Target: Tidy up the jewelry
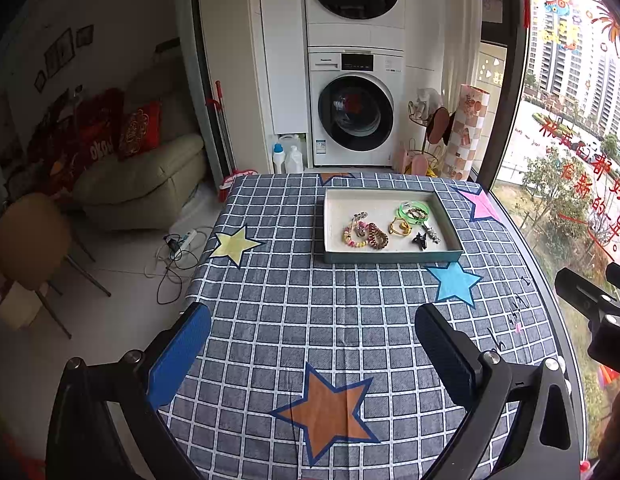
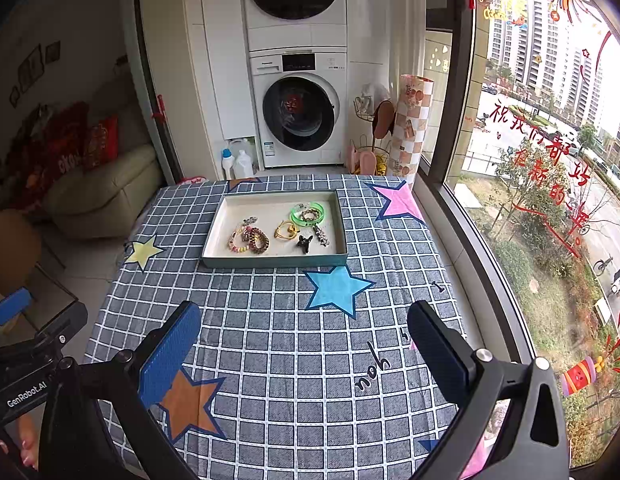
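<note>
A shallow tray point(image 1: 389, 257) point(image 2: 276, 261) with a white floor sits at the far middle of the checked tablecloth. In it lie a green bangle point(image 1: 413, 213) point(image 2: 307, 213), a yellow ring piece point(image 1: 399, 227) point(image 2: 286, 231), a beaded bracelet point(image 1: 354, 236) point(image 2: 238, 241), a brown coiled band point(image 1: 377, 237) point(image 2: 258, 240), a black clip point(image 1: 419, 240) point(image 2: 304, 243) and a small silver piece point(image 1: 431, 234) point(image 2: 321, 236). My left gripper point(image 1: 311, 340) is open and empty, well short of the tray. My right gripper point(image 2: 304, 334) is open and empty too, also short of the tray.
The tablecloth point(image 1: 329, 320) carries coloured stars. A window edge point(image 2: 481, 248) runs along the table's right side. A washer and dryer stack point(image 1: 355, 108) stands behind the table, a sofa point(image 1: 150, 176) and chair point(image 1: 30, 240) to the left.
</note>
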Tool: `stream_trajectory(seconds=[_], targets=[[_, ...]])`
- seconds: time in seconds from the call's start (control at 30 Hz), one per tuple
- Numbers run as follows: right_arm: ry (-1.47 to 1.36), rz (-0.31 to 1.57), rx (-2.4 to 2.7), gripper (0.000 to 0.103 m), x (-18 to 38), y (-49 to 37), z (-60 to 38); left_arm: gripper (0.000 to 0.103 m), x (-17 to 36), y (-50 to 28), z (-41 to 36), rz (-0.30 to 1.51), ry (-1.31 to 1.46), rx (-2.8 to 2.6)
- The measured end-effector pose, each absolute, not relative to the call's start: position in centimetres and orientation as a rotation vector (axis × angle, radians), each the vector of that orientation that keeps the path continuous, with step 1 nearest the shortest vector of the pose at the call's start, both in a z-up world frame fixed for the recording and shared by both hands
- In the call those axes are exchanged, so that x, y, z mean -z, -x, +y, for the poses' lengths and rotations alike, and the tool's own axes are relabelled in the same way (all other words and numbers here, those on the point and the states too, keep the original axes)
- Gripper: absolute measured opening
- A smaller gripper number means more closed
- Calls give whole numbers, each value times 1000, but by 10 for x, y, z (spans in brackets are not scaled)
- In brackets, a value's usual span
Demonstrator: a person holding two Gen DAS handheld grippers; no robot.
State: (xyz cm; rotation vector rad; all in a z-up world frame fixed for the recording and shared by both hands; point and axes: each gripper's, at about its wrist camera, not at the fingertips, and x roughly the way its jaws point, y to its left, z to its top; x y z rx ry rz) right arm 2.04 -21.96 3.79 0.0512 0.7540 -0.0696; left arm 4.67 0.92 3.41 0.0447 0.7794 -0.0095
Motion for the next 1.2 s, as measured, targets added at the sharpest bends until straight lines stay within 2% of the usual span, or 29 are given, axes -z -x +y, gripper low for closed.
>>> stream_trajectory(seconds=[1.2], targets=[[-51,756,69,103,-38,-20,-218,103,-33,-44,1,788,-33,2]])
